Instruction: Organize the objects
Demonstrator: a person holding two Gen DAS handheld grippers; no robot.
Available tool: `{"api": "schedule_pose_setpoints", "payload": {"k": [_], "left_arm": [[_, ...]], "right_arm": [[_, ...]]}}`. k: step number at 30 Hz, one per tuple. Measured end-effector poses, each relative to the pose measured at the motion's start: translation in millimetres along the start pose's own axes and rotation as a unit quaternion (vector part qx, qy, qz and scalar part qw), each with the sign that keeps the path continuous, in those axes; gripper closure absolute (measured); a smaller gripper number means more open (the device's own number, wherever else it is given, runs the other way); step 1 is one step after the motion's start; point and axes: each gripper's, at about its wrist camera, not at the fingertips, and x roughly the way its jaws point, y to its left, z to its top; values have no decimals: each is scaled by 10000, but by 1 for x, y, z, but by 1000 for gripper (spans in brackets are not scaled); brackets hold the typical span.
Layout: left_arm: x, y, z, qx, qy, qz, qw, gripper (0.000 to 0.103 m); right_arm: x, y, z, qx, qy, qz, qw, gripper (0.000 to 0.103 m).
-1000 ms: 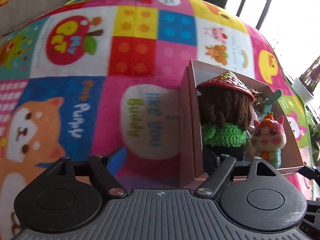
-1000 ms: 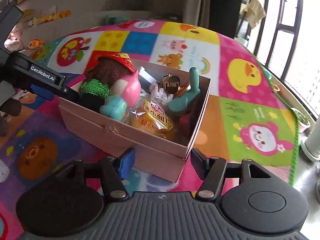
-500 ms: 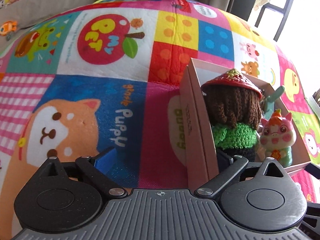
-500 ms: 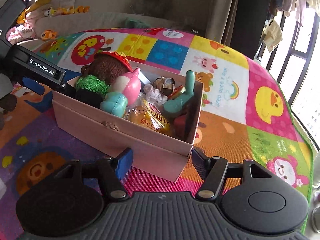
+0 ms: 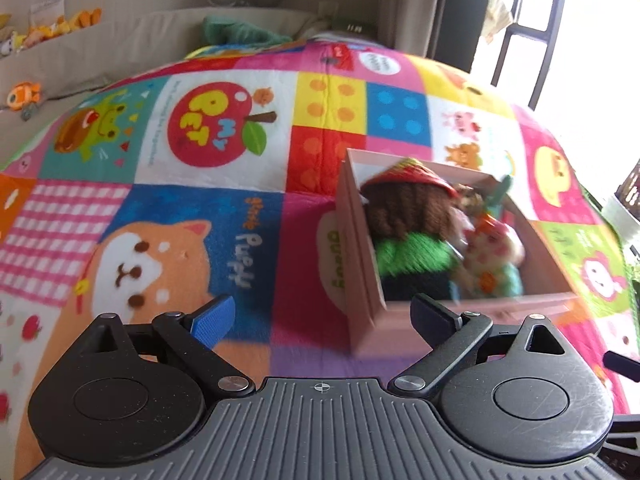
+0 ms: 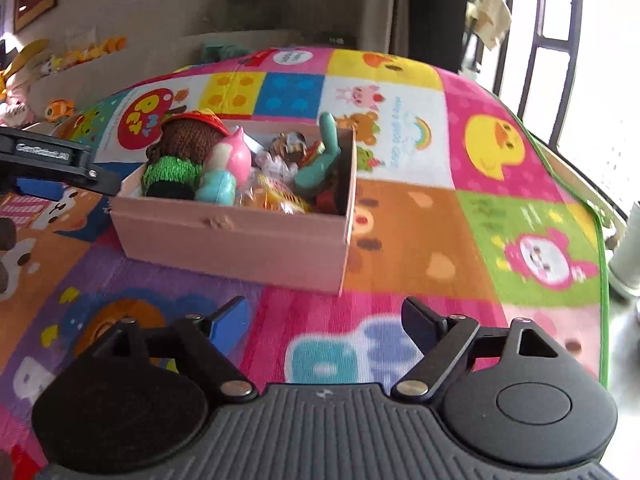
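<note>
A pink cardboard box (image 6: 240, 240) stands on a colourful play mat (image 6: 420, 240). It holds a crocheted doll (image 6: 180, 148) with a red hat and green top, a pink-and-teal figurine (image 6: 228, 168), a teal toy (image 6: 324, 156), a snack packet (image 6: 276, 196) and small trinkets. In the left wrist view the box (image 5: 360, 264) and doll (image 5: 408, 224) sit to the right. My left gripper (image 5: 324, 316) is open and empty, just short of the box corner. My right gripper (image 6: 324, 320) is open and empty, drawn back from the box's front.
The left gripper's arm (image 6: 52, 160) shows at the box's left end in the right wrist view. A grey sofa (image 5: 100, 48) with plush toys (image 5: 24, 94) lies beyond the mat. A window with dark bars (image 6: 560, 40) is on the right. A white object (image 6: 628, 248) stands off the mat's right edge.
Both grippers have pulled back and up from the box. The left gripper, whose right finger was at the box's inside, is now clear of it. The box has settled on the mat.
</note>
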Motion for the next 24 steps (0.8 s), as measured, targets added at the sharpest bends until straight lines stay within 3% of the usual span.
{"api": "schedule_pose_setpoints", "payload": {"k": [3,5,10,13,20,24], "left_arm": [[-23,-9,-30,97,-46,-106,9999,5],[-34,-15,-56,177,-46,-145,9997,5],[-49,-23,-113,97,132,-138,9998,5],[-55,-26,-136,222,-137,56,9996,5],[-39,-39,-132,513,-227,410,9976,5],[-20,-47,-119,444,-240,516,9974,4]], "right_arm": [[-14,-2,-15,374,182,7,9991,4],[-23,1,-27,453,232,52,9987,3],[-38,16,-53,225,313,145,9991,0],[-38,23,-63,112,515,107,9986,0],[-20,10,-57,156,633,-15,9979,0],[6,-5,-44,378,356,-234,9984,0]]}}
